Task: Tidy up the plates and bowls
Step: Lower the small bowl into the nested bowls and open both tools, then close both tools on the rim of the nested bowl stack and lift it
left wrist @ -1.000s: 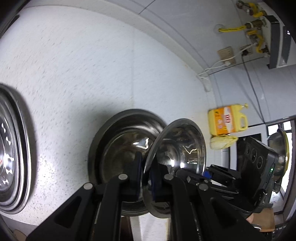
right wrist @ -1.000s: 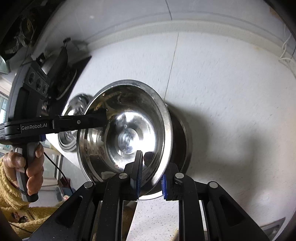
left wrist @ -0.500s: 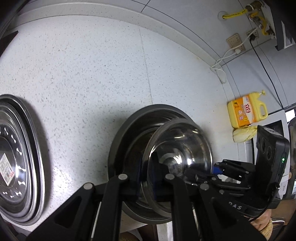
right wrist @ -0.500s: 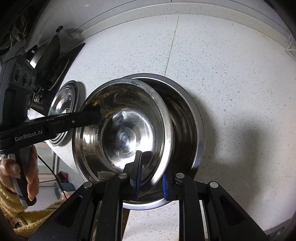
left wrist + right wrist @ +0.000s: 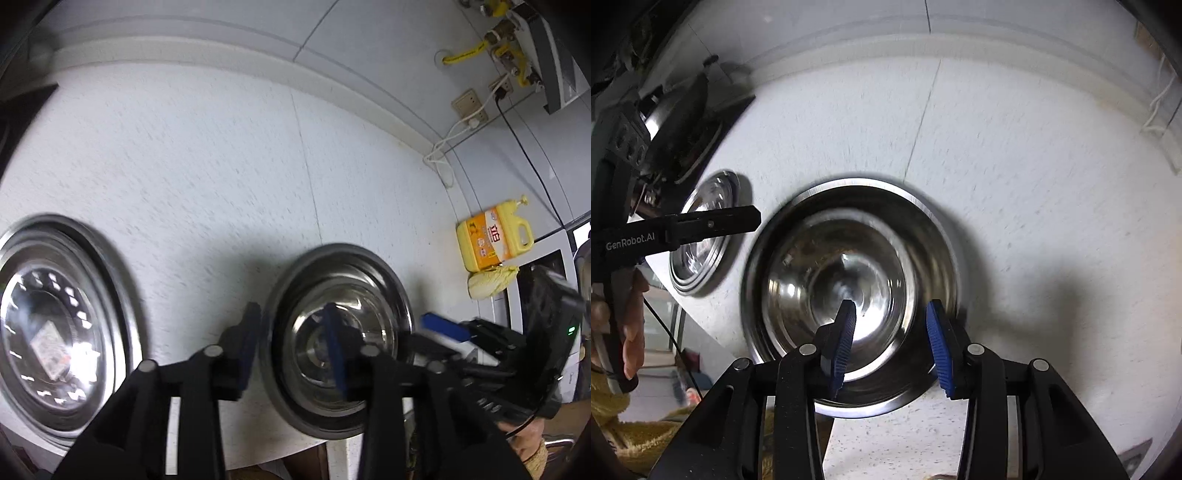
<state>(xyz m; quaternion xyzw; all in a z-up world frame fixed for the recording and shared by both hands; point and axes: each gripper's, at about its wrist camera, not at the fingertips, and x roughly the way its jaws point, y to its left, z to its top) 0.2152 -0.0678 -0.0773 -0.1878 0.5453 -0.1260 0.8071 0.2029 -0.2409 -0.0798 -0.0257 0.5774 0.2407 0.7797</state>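
Both sets of jaws stand apart and hold nothing. Your right gripper (image 5: 889,332) hovers over the near rim of the nested bowls (image 5: 849,291); your left gripper (image 5: 291,339) straddles their left rim without contact that I can confirm. The smaller bowl sits inside the larger on the white counter (image 5: 1015,184). A stack of plates (image 5: 55,325) lies apart to the left. Judged status: bowls nested, plates stacked; anything left to sort is outside these views.
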